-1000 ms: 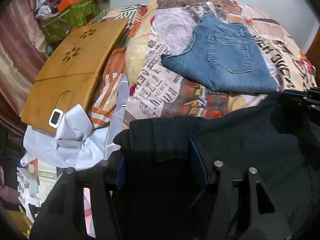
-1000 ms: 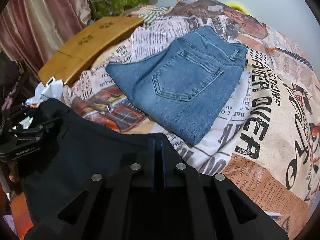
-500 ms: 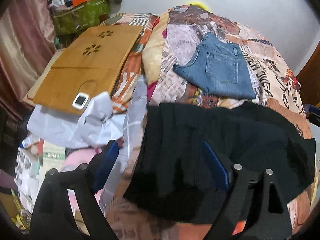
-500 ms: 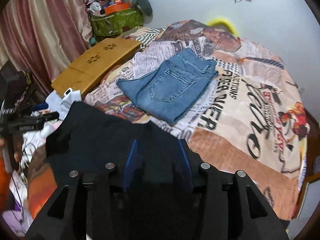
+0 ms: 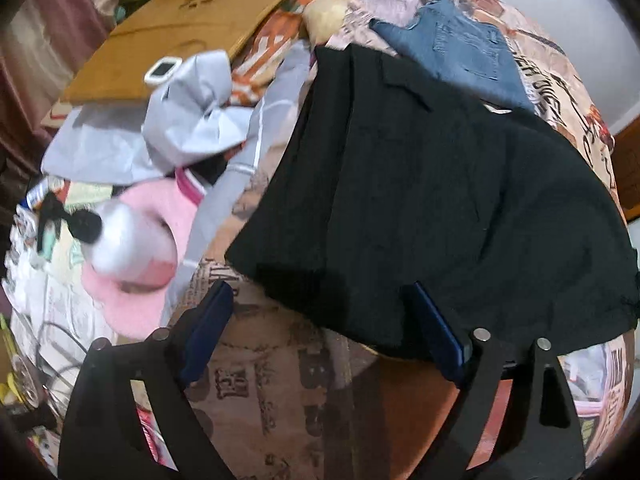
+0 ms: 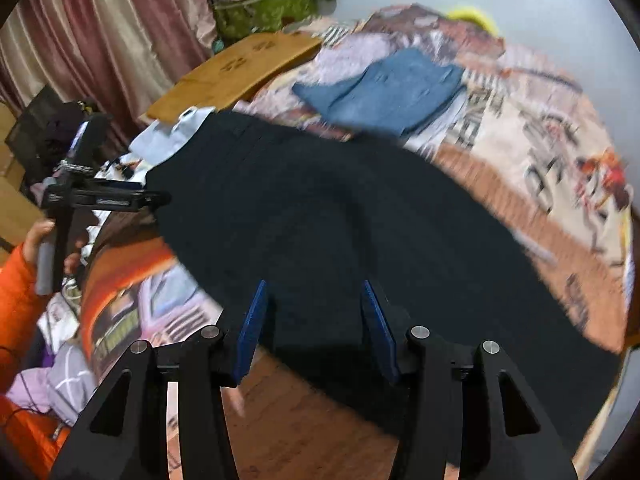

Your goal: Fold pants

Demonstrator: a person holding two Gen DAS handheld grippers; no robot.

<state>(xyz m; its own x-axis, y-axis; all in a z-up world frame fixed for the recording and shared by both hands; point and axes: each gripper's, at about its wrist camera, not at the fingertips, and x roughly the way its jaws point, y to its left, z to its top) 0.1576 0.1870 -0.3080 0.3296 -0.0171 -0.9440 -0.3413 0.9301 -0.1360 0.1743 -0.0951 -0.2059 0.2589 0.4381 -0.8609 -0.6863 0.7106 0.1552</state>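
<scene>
The black pants (image 5: 432, 200) lie spread flat on the patterned bed; they also show in the right wrist view (image 6: 328, 216). My left gripper (image 5: 320, 304) is open and empty, just above the pants' near left edge. My right gripper (image 6: 312, 300) is open and empty, over the pants' near edge. The left gripper also shows from the side in the right wrist view (image 6: 160, 198), held by a hand in an orange sleeve at the pants' left edge. Folded blue jeans (image 5: 464, 44) lie beyond the black pants, also seen in the right wrist view (image 6: 384, 92).
A wooden lap board (image 5: 180, 28) with a small white device (image 5: 162, 70) lies at the bed's left. Grey cloth (image 5: 188, 120) and a pink item (image 5: 136, 240) pile beside the bed. A green bag (image 6: 260, 8) and curtains (image 6: 100, 40) stand behind.
Both grippers let go of the black pants, opened and pulled back. The pants now lie flat on the bed in front of the jeans.
</scene>
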